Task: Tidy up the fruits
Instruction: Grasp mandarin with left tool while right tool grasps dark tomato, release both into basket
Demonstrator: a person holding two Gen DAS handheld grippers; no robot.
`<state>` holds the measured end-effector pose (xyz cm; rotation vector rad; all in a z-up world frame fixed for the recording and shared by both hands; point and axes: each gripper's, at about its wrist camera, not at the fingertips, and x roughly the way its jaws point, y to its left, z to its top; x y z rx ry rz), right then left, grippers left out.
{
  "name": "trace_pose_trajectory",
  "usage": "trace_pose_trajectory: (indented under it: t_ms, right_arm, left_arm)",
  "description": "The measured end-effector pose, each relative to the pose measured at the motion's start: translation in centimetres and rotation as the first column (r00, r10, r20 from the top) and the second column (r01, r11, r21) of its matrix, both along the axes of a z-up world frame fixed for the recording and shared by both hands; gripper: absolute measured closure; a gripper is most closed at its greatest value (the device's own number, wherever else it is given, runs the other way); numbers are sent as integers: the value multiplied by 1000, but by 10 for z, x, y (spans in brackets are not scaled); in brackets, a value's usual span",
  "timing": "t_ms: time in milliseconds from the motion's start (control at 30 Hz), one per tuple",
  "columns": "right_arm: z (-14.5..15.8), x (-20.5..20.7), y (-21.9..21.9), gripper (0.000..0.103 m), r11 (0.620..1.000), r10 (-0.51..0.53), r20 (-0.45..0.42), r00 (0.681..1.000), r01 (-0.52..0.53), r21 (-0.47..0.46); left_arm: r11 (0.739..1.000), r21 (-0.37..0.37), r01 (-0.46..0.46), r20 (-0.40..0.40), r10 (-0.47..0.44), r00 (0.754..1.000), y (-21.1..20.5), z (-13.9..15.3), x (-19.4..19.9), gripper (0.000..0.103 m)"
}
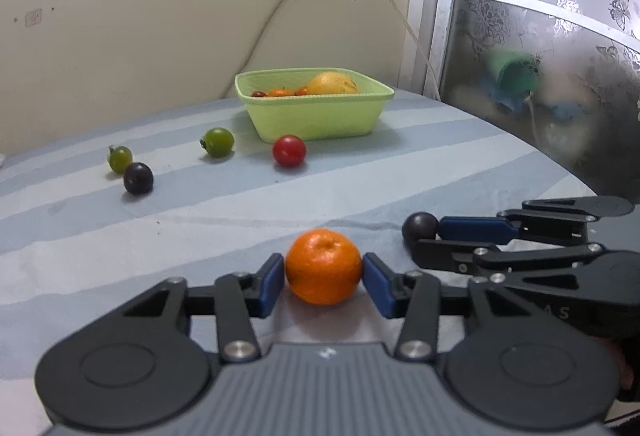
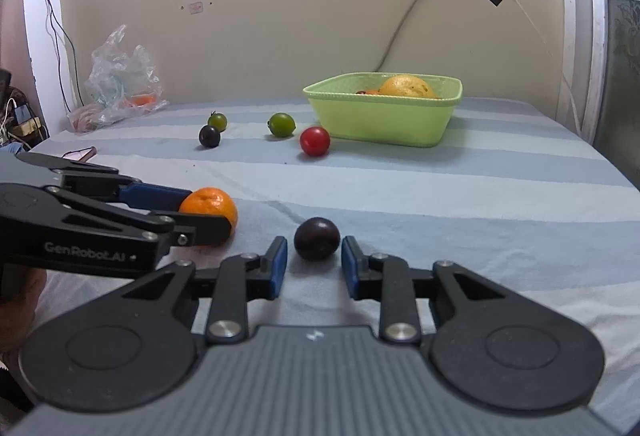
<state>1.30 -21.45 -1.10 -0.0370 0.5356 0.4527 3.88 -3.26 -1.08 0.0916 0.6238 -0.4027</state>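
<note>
Left wrist view: the left claw (image 1: 323, 278) grips an orange (image 1: 323, 266) resting on the striped bed (image 1: 200, 236), pads touching both sides; the green basket (image 1: 314, 116) stands well beyond. Right wrist view: the right claw (image 2: 314, 262) stands slightly open around a dark plum (image 2: 317, 238), narrow gaps either side; nothing held.

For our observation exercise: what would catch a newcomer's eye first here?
The round orange mandarin, pinched between the left gripper pads in the foreground. Beside it, a dark purple round fruit lies between the right gripper fingers, gaps showing. Farther back stands a light green plastic basket holding fruit.
</note>
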Motion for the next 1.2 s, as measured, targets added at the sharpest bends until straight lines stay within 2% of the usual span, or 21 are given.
trace_pose_trajectory:
  t_ms: [133,233,333,433,600,733,867,1033,1133,1200]
  right_arm:
    - [-2,4,2,71,1000,7,-11,1000,-7,-7]
    - [-1,8,7,75,999,6,-4,1000,-6,-31]
    - [1,15,7,75,1000,5,1,1000,-5,-14]
    - [9,26,2,75,1000,0,40,999,-1,28]
    - [37,62,-2,75,998,-42,165,985,35,45]
    - [45,101,-7,75,994,-110,206,972,102,47]
    - [36,130,-11,74,986,-165,190,968,166,15]
    - [25,136,-16,72,982,-185,173,967,187,7]
    - [26,132,-15,62,982,-188,199,962,190,11]
    - [26,129,-17,61,980,-195,223,955,196,17]
  left_arm:
    - [1000,-6,9,-3,-9,1000,2,1,4,61]
    - [999,-38,12,-18,-13,1000,5,6,13,61]
    - [997,-72,6,-12,-7,1000,10,19,31,61]
    - [994,-113,6,12,-5,1000,12,37,61,61]
    - [989,-147,32,59,-23,998,0,61,124,61]
    - [989,-145,30,44,-24,999,-18,61,171,61]
    - [993,-118,25,10,-24,1000,-30,47,200,60]
    - [996,-81,21,2,-21,1000,-41,34,209,57]
    - [996,-89,26,17,-25,1000,-41,38,206,55]
    - [995,-100,18,39,-14,999,-35,47,201,55]
